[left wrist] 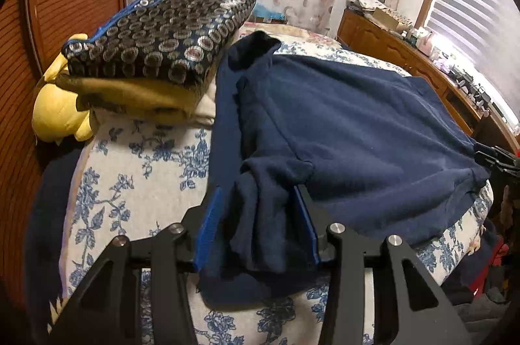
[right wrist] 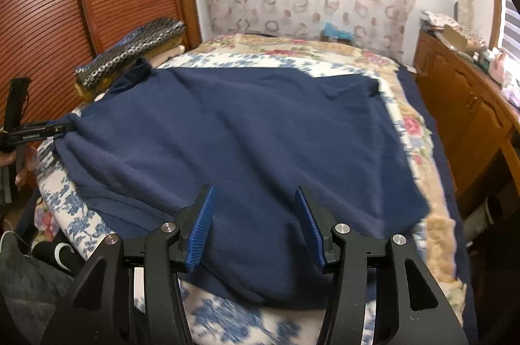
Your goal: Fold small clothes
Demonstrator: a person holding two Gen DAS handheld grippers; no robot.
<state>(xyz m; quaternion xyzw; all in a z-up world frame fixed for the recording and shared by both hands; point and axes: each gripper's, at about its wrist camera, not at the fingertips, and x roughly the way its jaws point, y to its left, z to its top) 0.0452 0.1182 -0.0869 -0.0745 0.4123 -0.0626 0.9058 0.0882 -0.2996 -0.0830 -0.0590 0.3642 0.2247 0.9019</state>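
Left gripper (left wrist: 258, 208) straddles navy garment's (left wrist: 357, 130) bunched sleeve (left wrist: 263, 215), pads apart.

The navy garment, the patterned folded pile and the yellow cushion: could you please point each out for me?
navy garment (right wrist: 247, 130), right wrist view, middle of its spread body.
patterned folded pile (left wrist: 169, 29), left wrist view, its top face.
yellow cushion (left wrist: 55, 114), left wrist view, its bulging side.

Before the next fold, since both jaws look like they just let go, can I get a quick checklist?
1. Left gripper jaws apart: ok, though a bunched navy fold sits loosely between them.
2. Right gripper jaws apart, over flat cloth: ok.
3. Navy garment lying flat: not ok, bunched at the left edge.
4. Garment fully on the floral bedspread: ok.
5. Folded stack out of the way: cannot tell, garment corner reaches it.
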